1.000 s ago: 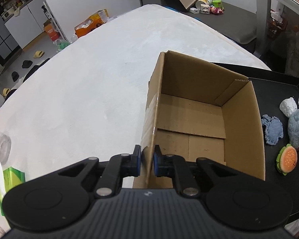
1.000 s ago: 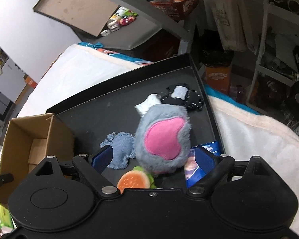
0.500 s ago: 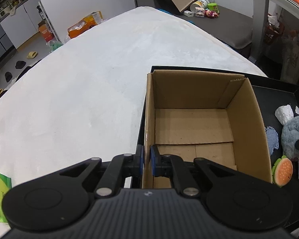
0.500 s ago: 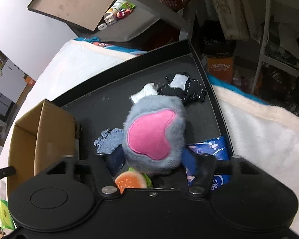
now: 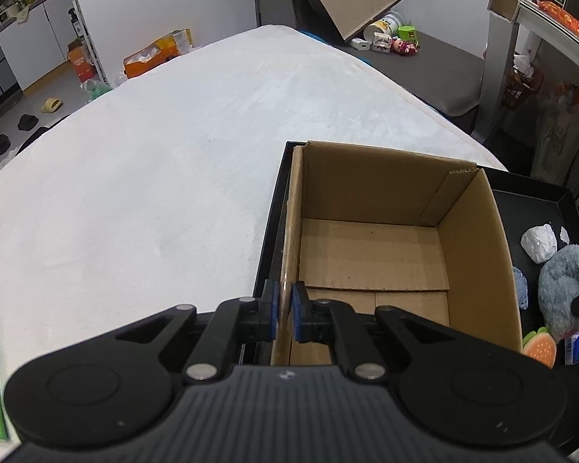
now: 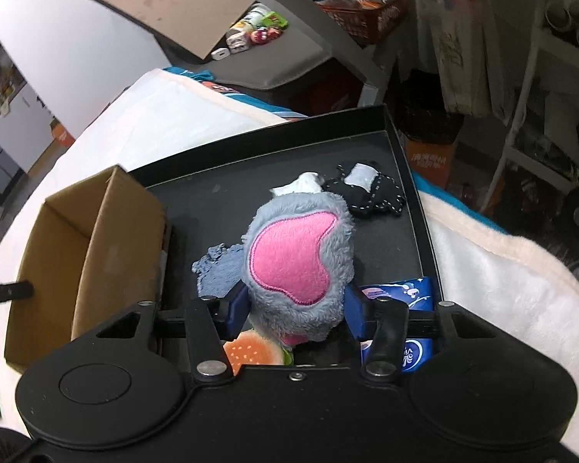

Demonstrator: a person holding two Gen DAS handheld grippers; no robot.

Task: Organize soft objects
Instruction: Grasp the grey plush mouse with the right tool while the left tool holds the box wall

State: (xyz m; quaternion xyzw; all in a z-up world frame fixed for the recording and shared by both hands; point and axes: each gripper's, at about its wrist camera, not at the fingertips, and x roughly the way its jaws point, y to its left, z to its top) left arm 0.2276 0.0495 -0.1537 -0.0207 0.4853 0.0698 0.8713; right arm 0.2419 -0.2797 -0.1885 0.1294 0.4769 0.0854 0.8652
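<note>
While both tools sit low over the black tray [image 6: 409,177], the scene reads like this:

Left hand-held gripper [image 5: 285,310]: clamped tight on the left wall of the cardboard box [image 5: 478,254], one blue pad on each side of the wall's near end.
Cardboard box: open top, nothing inside, stands in the tray's left end; stretches straight ahead of the left hand-held gripper and just to its right.
Right hand-held gripper [image 6: 295,310]: jaws have just been closing; blue pads press into both sides of the grey plush toy [image 6: 301,258], fur bulges past them. Gripping the toy.
Grey plush toy: between the right hand-held gripper's fingers, pink patch facing the camera, sticks out ahead of the fingertips, over the tray.
Burger toy [image 6: 251,351]: under the right hand-held gripper, just below-left of the plush, in the tray.
Blue packet [image 6: 413,293]: just right of the right finger, in the tray.
Blue-grey cloth [image 6: 216,270]: ahead-left of the left finger, between plush and box.
White crumpled piece [image 6: 305,183]: beyond the plush, far from the fingers.
Black stitched pouch [image 6: 370,189]: beside the white piece, to its right, near the tray's far corner.
Tray: rests on a white blanket [image 5: 154,162].
</note>
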